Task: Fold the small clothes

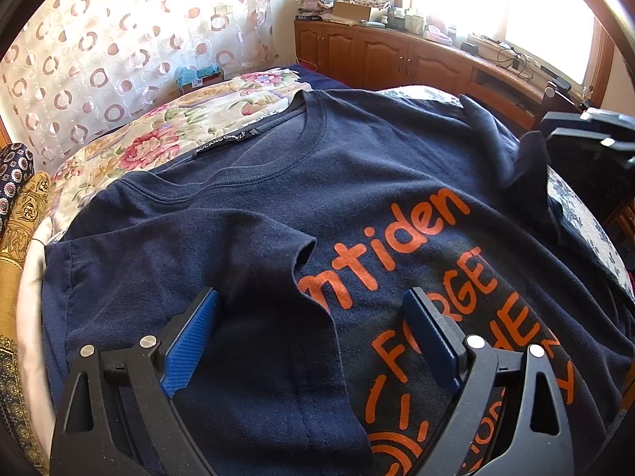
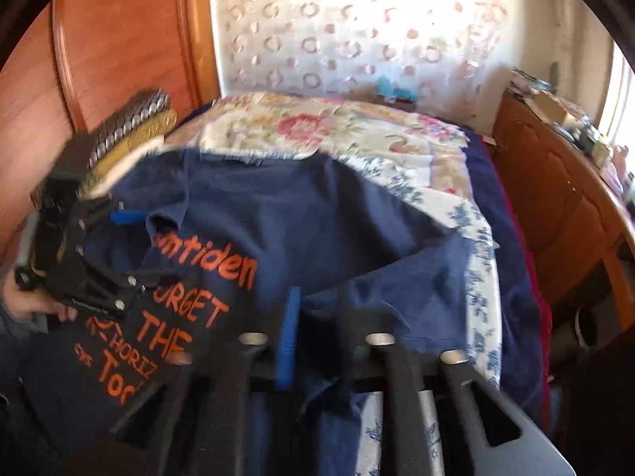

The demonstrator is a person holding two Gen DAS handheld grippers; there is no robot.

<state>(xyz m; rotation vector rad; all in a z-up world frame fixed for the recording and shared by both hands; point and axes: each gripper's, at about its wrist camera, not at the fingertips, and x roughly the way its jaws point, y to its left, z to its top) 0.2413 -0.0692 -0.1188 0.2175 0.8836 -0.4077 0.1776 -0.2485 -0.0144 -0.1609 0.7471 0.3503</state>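
Observation:
A navy T-shirt point(image 1: 357, 206) with orange lettering lies face up on the bed, neck toward the far side. One short sleeve point(image 1: 246, 261) is folded in over the chest. My left gripper point(image 1: 311, 297) hovers low over it, open wide, and this sleeve's edge lies loose between the blue pads point(image 1: 190, 341). In the blurred right wrist view my right gripper point(image 2: 317, 305) is open partway at the shirt's point(image 2: 301, 214) other side. That side's rumpled sleeve point(image 2: 397, 277) runs between its fingers, and no pad visibly presses on it. The left gripper point(image 2: 99, 254) shows there too, held by a hand point(image 2: 24, 305).
A floral quilt point(image 1: 178, 131) covers the bed beyond the shirt. Folded patterned cloths point(image 1: 20, 214) are stacked at the left. A wooden headboard point(image 2: 111, 51) and a patterned curtain point(image 1: 119, 47) stand behind. Cluttered wooden cabinets point(image 1: 397, 51) run under the window.

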